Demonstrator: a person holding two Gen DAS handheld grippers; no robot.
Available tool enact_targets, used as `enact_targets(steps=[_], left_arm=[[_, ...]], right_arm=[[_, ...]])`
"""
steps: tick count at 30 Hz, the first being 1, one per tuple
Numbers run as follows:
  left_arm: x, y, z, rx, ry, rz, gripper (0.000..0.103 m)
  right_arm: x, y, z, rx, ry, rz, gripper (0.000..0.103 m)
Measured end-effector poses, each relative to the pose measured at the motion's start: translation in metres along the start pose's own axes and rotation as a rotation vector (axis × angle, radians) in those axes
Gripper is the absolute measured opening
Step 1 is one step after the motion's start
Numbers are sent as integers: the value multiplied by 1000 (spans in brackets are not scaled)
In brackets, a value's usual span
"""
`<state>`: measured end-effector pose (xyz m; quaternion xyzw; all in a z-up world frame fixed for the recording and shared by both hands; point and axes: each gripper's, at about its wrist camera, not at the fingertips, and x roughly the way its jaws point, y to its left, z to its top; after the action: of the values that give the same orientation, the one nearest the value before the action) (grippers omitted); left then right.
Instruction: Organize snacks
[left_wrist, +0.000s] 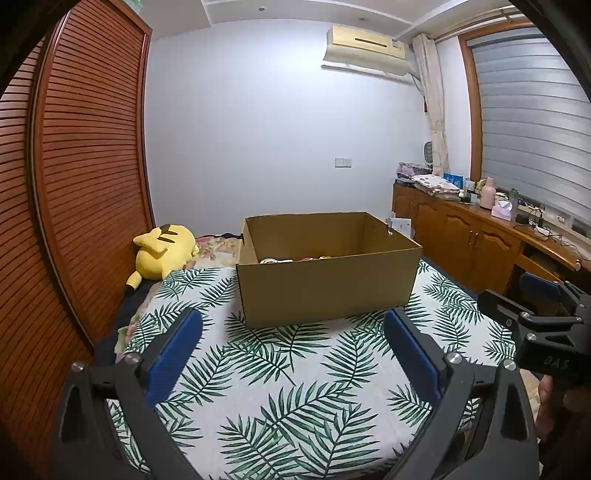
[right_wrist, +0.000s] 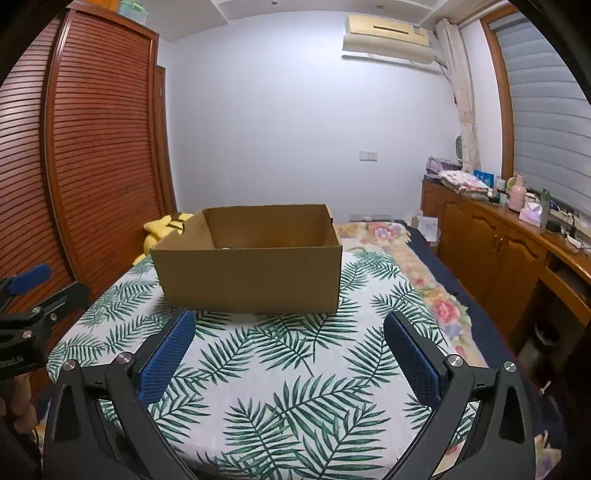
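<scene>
An open cardboard box (left_wrist: 325, 288) stands on the palm-leaf cloth (left_wrist: 288, 369) on the bed; it also shows in the right wrist view (right_wrist: 251, 277). A few snack packs (left_wrist: 295, 259) peek over its near wall in the left wrist view; the right wrist view hides the inside. My left gripper (left_wrist: 293, 325) is open and empty, a little short of the box. My right gripper (right_wrist: 290, 326) is open and empty, also just short of the box. The right gripper's body shows at the left view's right edge (left_wrist: 546, 325), the left gripper's at the right view's left edge (right_wrist: 33, 306).
A yellow Pikachu plush (left_wrist: 162, 251) lies left of the box against a slatted wooden wardrobe (left_wrist: 74, 184). A wooden cabinet run (left_wrist: 465, 236) with clutter on top lines the right wall under the window. A floral quilt (right_wrist: 424, 280) lies beyond the cloth on the right.
</scene>
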<state>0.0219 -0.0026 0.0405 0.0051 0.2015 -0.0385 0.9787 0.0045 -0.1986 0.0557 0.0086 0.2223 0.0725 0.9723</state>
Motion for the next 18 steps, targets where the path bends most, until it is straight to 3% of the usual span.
enact_targets(steps=[18], left_arm=[[-2,1,-5,-11,6,-1,100]], right_arm=[[-2,-4,-1,0,-5,-13,103]])
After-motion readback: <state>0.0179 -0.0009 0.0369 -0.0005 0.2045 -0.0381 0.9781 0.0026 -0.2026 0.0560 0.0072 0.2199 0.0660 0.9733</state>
